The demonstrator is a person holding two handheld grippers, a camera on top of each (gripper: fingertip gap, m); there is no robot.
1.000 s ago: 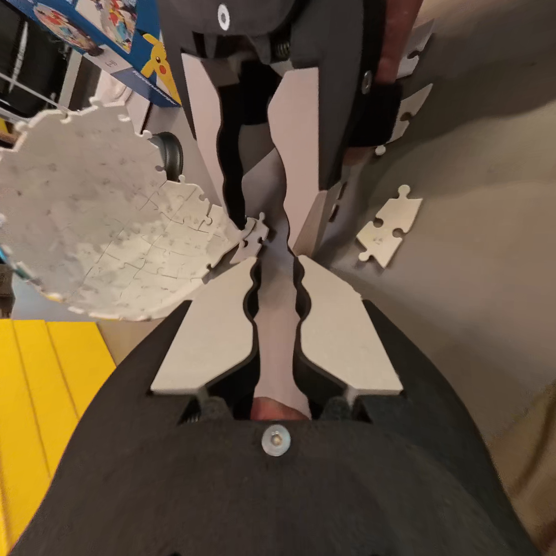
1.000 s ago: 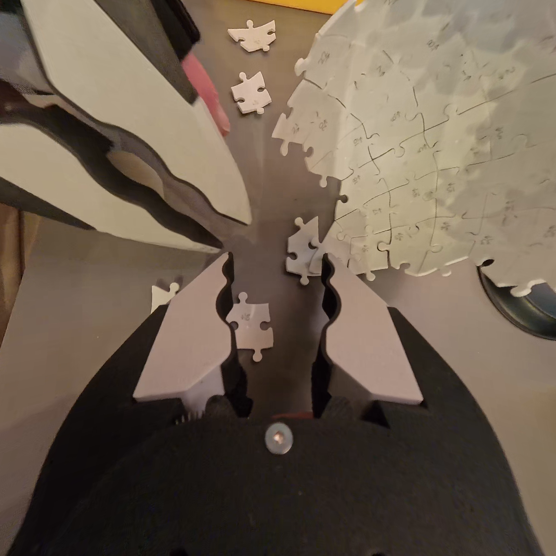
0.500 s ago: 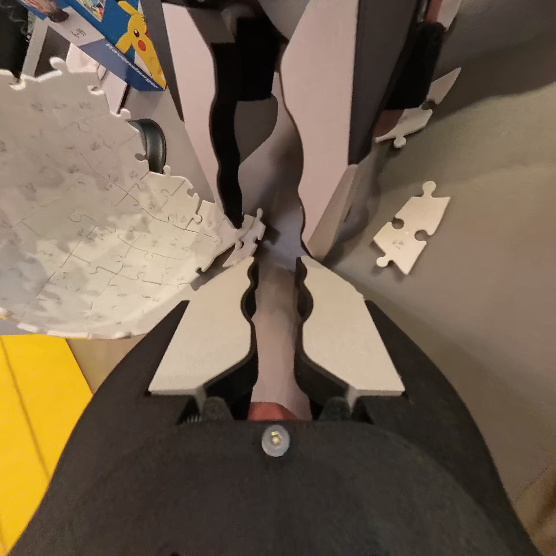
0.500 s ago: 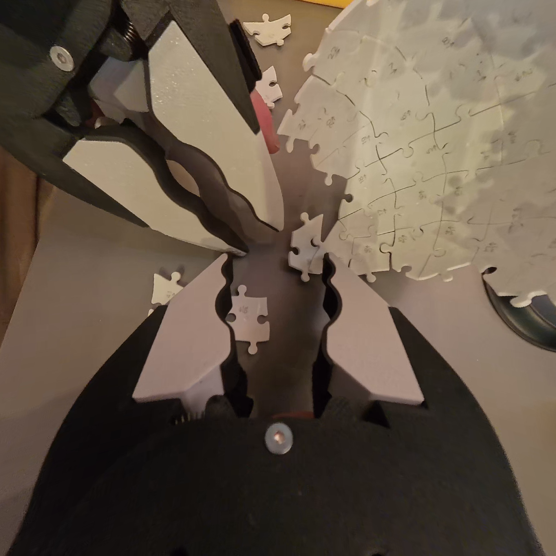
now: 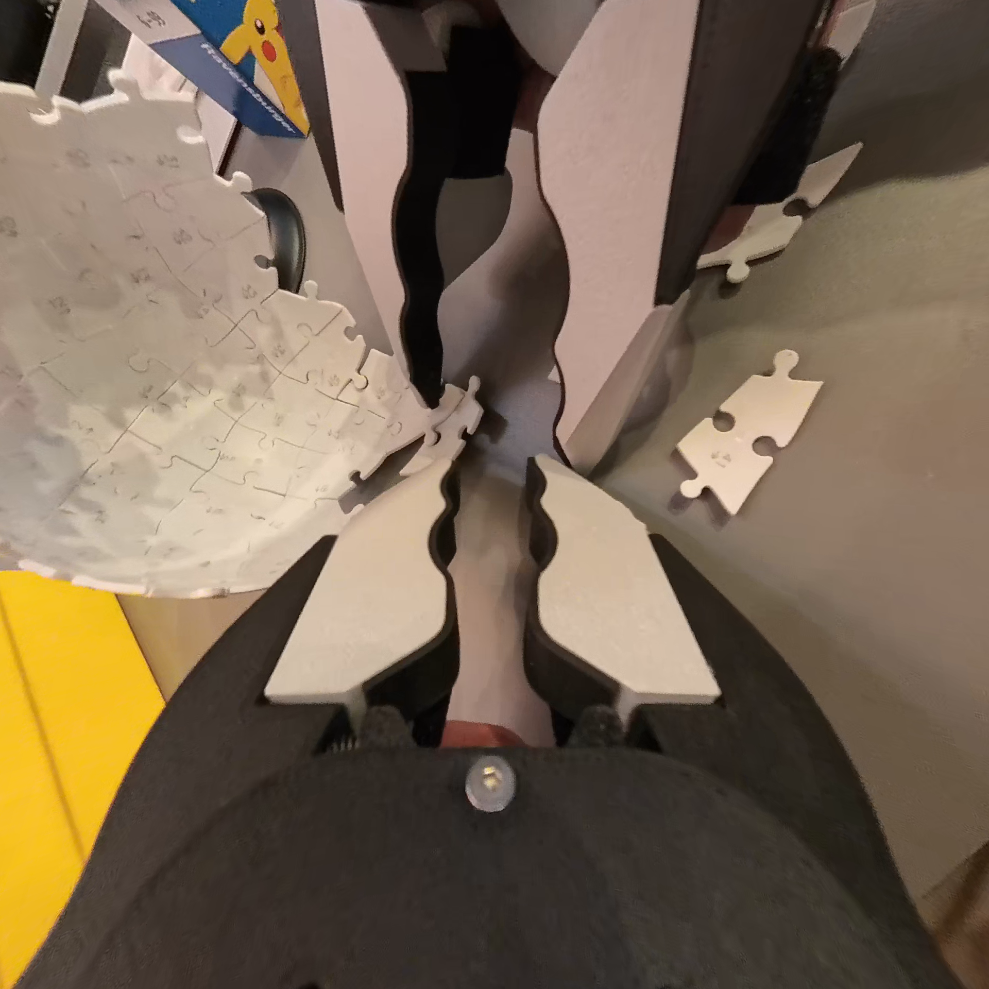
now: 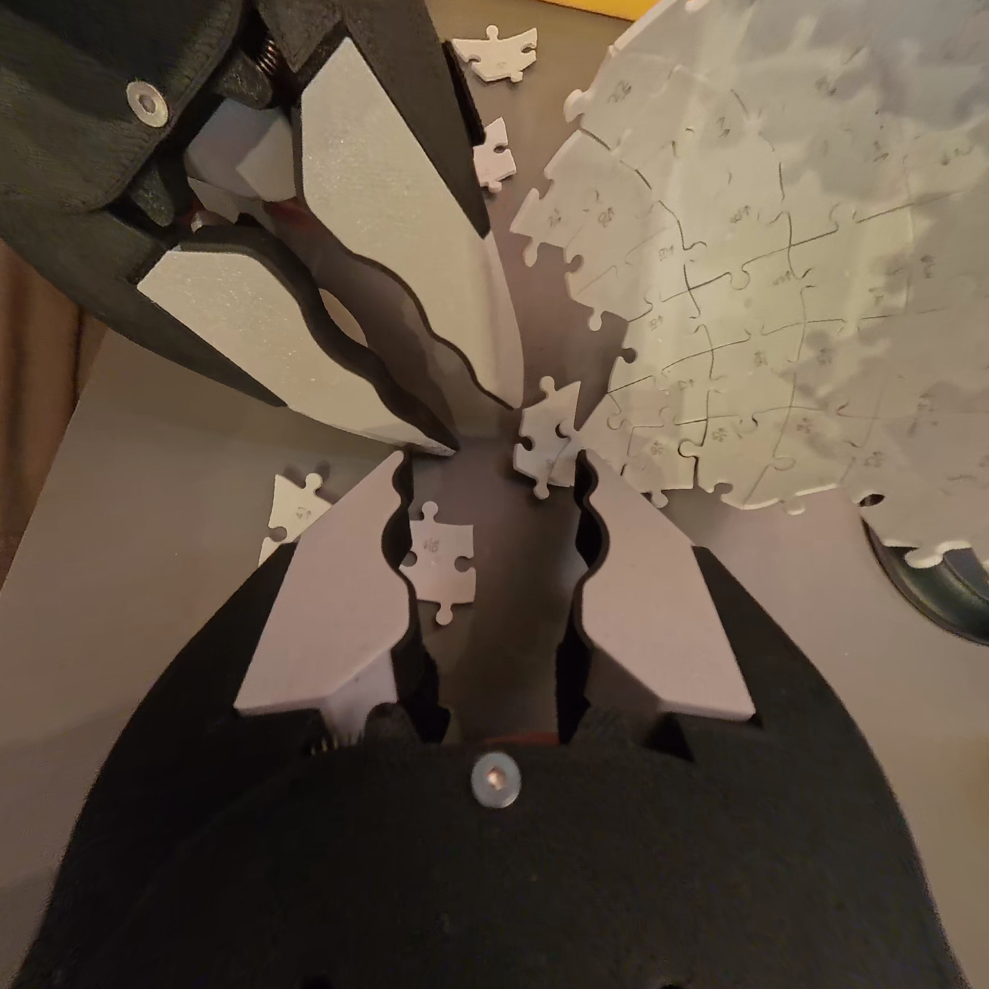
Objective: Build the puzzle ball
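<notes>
Grey table (image 5: 856, 615) bears puzzle ball (image 6: 803, 321), its hollow facing the camera.

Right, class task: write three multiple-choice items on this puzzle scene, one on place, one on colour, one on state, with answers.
1. Where is the tilted piece? A on a yellow surface; B at the rim of the puzzle shell; C in a bowl.
2. The box has a side that is: A blue; B green; C red.
3. The left tool is: A shut on a piece; B open and empty; C out of view.
Answers: B, it overlaps the shell's edge; A, blue shows beside the picture; B, its fingers stand apart, gripping nothing.
</notes>
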